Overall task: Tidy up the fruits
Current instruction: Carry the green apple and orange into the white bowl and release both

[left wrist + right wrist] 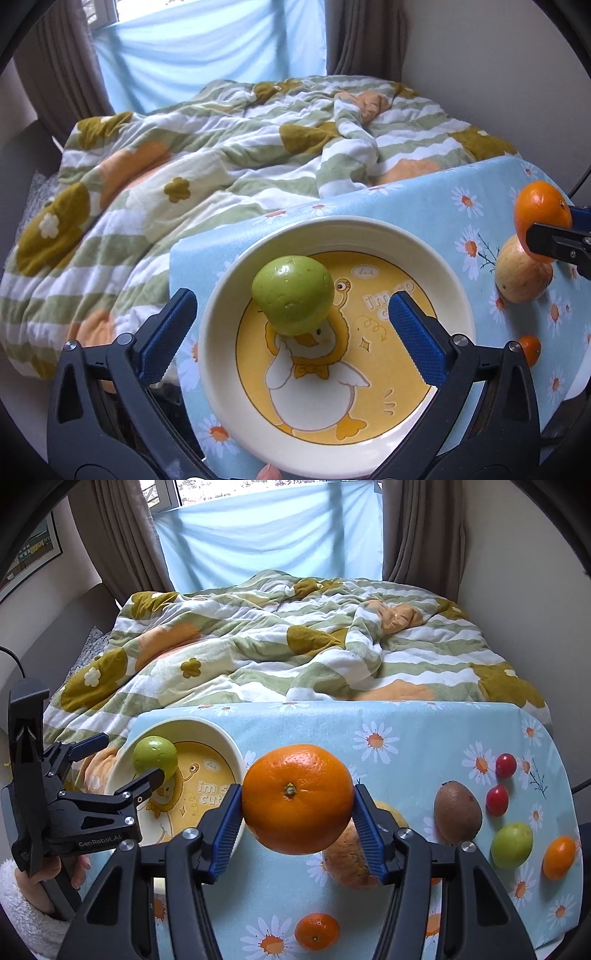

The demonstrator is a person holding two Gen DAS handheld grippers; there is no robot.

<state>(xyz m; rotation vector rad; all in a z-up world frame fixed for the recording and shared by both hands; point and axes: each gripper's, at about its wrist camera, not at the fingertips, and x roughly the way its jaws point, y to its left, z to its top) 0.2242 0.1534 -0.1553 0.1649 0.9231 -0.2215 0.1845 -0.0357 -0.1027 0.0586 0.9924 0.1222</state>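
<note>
- Green fruit (pixel 291 295) lies in the plate (pixel 436 258), at 11 o'clock of its duck print; left gripper (pixel 291 334) is spread wide around it, pads clear.
- Right gripper (pixel 297 821) pinches the large orange (pixel 297 799).
- Readable text: "GenRobot.AI" on the left gripper body; "im" on the plate.
- On the daisy tablecloth (pixel 406 731), at 3 o'clock: two cherry tomatoes (pixel 505 765), one kiwi (pixel 457 810).

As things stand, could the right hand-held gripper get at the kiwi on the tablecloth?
Probably not yet. The right hand-held gripper is shut on a large orange, so its jaws are full. The kiwi itself lies bare on the tablecloth, nothing over it; once the orange is set down, the way looks free.
</note>
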